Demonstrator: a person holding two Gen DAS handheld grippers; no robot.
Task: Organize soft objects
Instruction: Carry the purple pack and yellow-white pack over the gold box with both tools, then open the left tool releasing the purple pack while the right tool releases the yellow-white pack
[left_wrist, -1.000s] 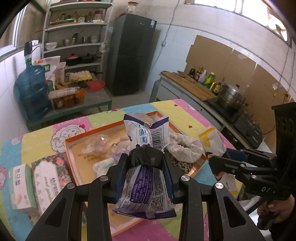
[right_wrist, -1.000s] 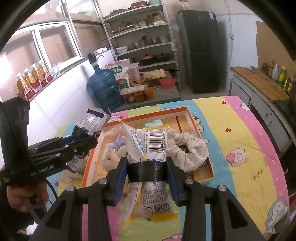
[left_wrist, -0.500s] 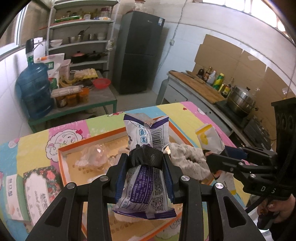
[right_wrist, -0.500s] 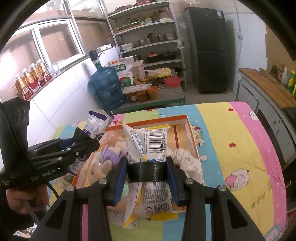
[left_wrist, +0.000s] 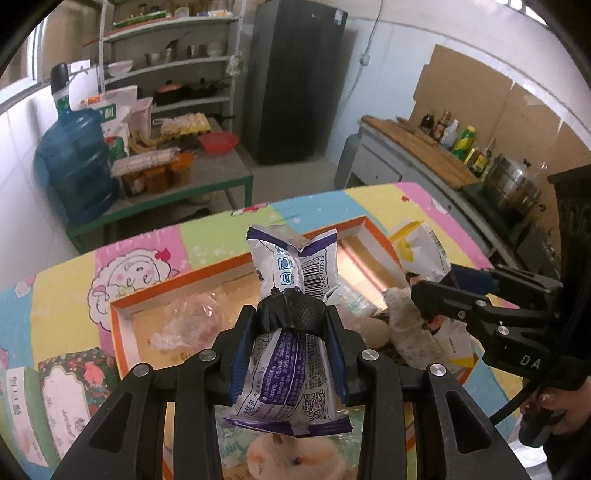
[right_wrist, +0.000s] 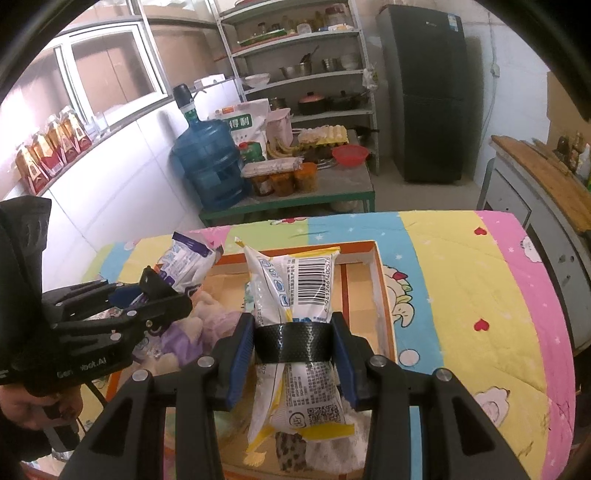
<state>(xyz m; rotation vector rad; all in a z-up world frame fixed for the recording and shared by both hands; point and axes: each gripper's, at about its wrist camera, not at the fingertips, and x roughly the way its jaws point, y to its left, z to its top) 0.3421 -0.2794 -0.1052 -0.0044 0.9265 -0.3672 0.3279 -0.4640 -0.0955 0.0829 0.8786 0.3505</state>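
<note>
My left gripper (left_wrist: 291, 321) is shut on a purple-and-white tissue pack (left_wrist: 291, 266) and holds it above the orange-rimmed box (left_wrist: 122, 306). My right gripper (right_wrist: 293, 341) is shut on a yellow-and-white tissue pack (right_wrist: 295, 284), also above the box (right_wrist: 384, 295). Each gripper shows in the other view, the right one (left_wrist: 421, 291) with its yellow pack (left_wrist: 417, 243), the left one (right_wrist: 162, 288) with its purple pack (right_wrist: 188, 258). In the box lie a clear bag (left_wrist: 192, 325), a fluffy white cloth (left_wrist: 410, 328), a plush toy (right_wrist: 199, 328) and a leopard-print piece (right_wrist: 291, 454).
The box sits on a table with a pastel cartoon cloth (right_wrist: 461, 280). Two flat tissue boxes (left_wrist: 70, 391) lie to the box's left. Behind are a blue water jug (right_wrist: 210, 162), a low green table (right_wrist: 295, 199), shelves, a fridge (left_wrist: 295, 81) and a counter with a pot (left_wrist: 513, 184).
Both grippers have moved forward over the box with their packs; the box and the things in it now lie closer and lower in both views. Both grips are unchanged.
</note>
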